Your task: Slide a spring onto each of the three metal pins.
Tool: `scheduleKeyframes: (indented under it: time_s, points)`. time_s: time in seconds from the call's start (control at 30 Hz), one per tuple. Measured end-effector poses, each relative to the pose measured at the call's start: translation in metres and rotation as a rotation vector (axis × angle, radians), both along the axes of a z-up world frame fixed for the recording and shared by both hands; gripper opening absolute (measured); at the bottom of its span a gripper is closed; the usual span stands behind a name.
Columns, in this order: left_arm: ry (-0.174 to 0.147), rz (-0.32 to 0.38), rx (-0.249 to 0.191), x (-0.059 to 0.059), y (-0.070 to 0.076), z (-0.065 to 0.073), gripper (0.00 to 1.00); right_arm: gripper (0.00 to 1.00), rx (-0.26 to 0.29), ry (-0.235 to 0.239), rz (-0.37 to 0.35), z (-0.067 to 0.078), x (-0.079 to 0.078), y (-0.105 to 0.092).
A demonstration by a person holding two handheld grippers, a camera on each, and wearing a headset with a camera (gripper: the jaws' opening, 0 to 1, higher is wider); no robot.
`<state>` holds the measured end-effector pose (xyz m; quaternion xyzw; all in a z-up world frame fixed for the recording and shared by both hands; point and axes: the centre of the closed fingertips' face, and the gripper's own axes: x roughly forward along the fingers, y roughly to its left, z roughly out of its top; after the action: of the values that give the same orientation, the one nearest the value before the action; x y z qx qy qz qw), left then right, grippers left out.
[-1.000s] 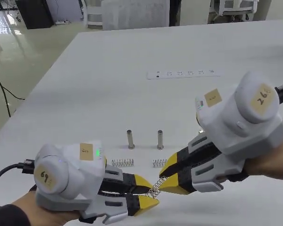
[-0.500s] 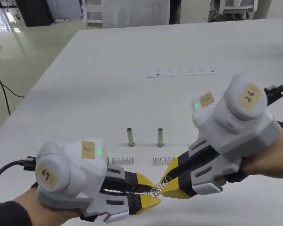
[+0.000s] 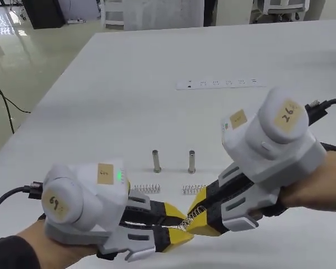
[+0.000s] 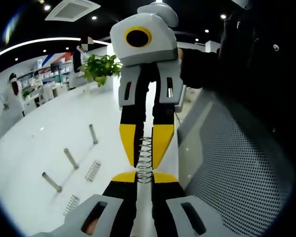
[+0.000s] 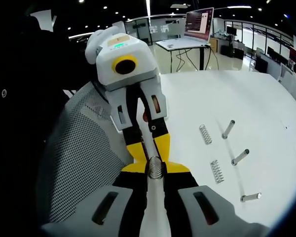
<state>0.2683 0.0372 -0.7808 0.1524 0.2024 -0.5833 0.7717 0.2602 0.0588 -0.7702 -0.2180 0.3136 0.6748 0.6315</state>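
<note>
A small steel spring (image 3: pixel 190 218) is held in the air between both grippers, one end in each. My left gripper (image 3: pixel 182 233) comes in from the lower left, shut on the spring's near end (image 4: pixel 144 174). My right gripper (image 3: pixel 196 216) comes in from the right, jaws closed along the spring (image 5: pixel 155 168). Two metal pins (image 3: pixel 156 161) (image 3: pixel 192 161) stand upright on the white table behind them. All three pins (image 4: pixel 93 134) (image 4: pixel 71 158) (image 4: pixel 52 181) appear in the left gripper view. Two loose springs (image 3: pixel 146 189) (image 3: pixel 194 189) lie in front of the pins.
A white power strip (image 3: pixel 220 84) lies farther back on the table (image 3: pixel 129 101). A grey mesh chair back (image 4: pixel 227 163) stands close behind the grippers on the person's side. Glossy floor and a cable lie off the table's left edge.
The two grippers have closed in on each other, so less of the spring shows between their tips. The right gripper has shifted left and down a little.
</note>
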Motion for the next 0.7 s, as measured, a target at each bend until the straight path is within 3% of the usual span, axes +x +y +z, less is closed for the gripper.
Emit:
scheduleKeyframes:
  time_s: [0.4,0.7]
  points:
    - [0.002,0.001,-0.01,-0.0001,-0.0013,0.0008,0.02,0.08,-0.029,-0.003,0.015,-0.001,-0.0007,0.0001]
    - [0.019,0.045,-0.063,0.0058,0.0003,0.0081,0.05,0.08,-0.042,-0.031,0.022,0.0061,0.0049,0.0003]
